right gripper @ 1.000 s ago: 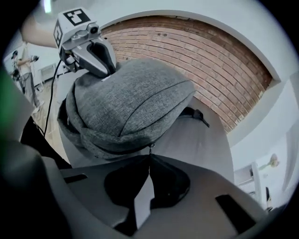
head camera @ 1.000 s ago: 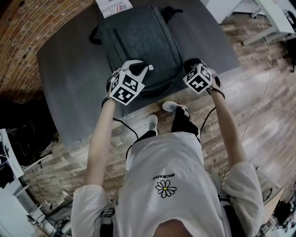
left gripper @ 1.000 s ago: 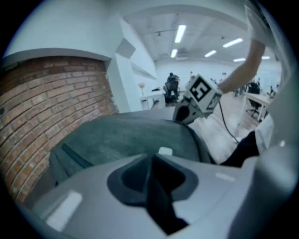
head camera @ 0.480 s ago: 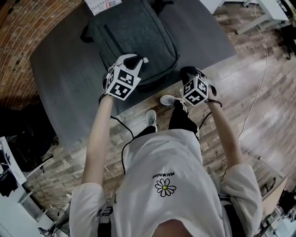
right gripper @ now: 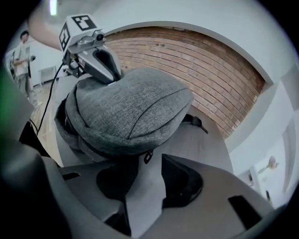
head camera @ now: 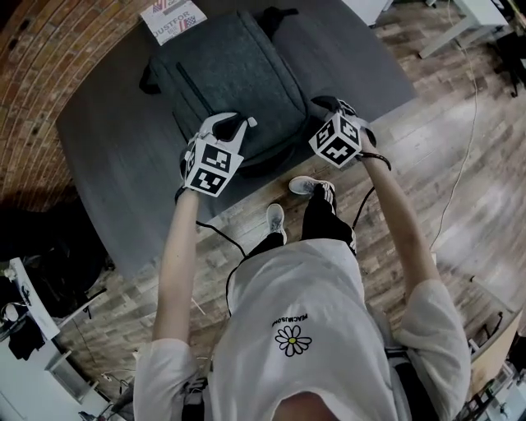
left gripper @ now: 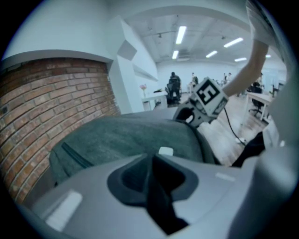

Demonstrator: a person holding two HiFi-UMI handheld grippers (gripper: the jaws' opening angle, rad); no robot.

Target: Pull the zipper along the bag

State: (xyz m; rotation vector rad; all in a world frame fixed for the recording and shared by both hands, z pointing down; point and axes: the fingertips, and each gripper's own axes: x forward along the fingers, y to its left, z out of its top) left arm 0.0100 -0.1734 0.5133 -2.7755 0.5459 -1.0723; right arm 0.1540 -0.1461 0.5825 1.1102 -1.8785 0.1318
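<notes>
Fabric this soft will bunch under a tug, so we judge that the grey bag (head camera: 238,66), lying on the tabletop (head camera: 107,156) at the upper middle of the frame, needs anchoring. Our left claw (left gripper: 152,159) stands nearly closed, apparently pinching the bag's near end. Our right claw (right gripper: 150,164) has just been opening and holds nothing. The small, dangling zipper pull (right gripper: 147,157) hangs just beyond its tips, and that is where we should grip.

Card (head camera: 171,18) beyond left gripper (head camera: 233,124): cut off by top edge, fine print unreadable. Bag (head camera: 238,74): near rim hidden beneath left gripper. Figures (left gripper: 174,84) far past left gripper: tiny, blurred
</notes>
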